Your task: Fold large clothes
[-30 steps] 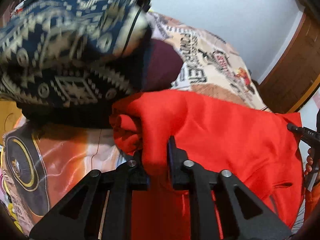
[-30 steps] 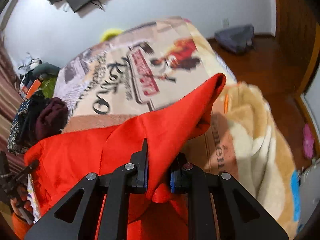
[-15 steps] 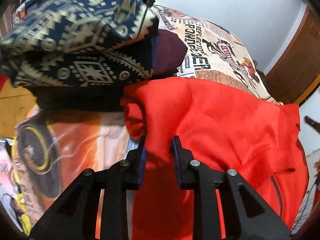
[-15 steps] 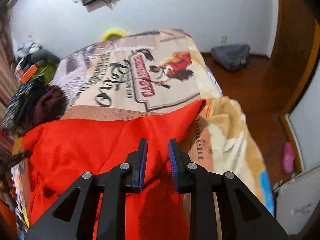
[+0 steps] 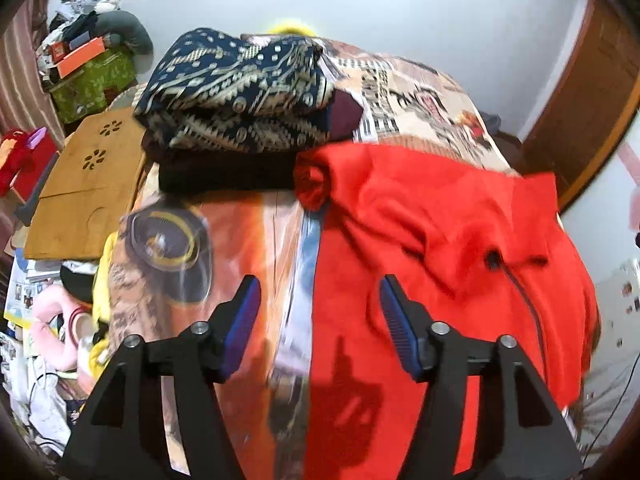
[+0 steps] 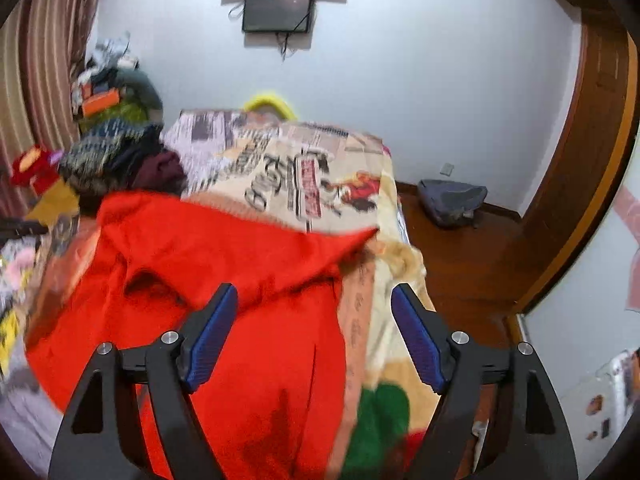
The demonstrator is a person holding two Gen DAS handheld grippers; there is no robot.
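Observation:
A large red garment lies spread on the bed, its upper part folded down over the lower part; it also shows in the right wrist view. My left gripper is open and empty above the garment's left edge. My right gripper is open and empty above the garment's right edge. Neither touches the cloth.
A stack of folded clothes with a navy patterned one on top sits at the garment's far left corner. The printed bedspread lies beyond. A wooden board and clutter lie left of the bed. A grey bag lies on the floor.
Both grippers were shut on the red garment; both have opened, let it go and pulled back and up. The garment has settled flat on the bed.

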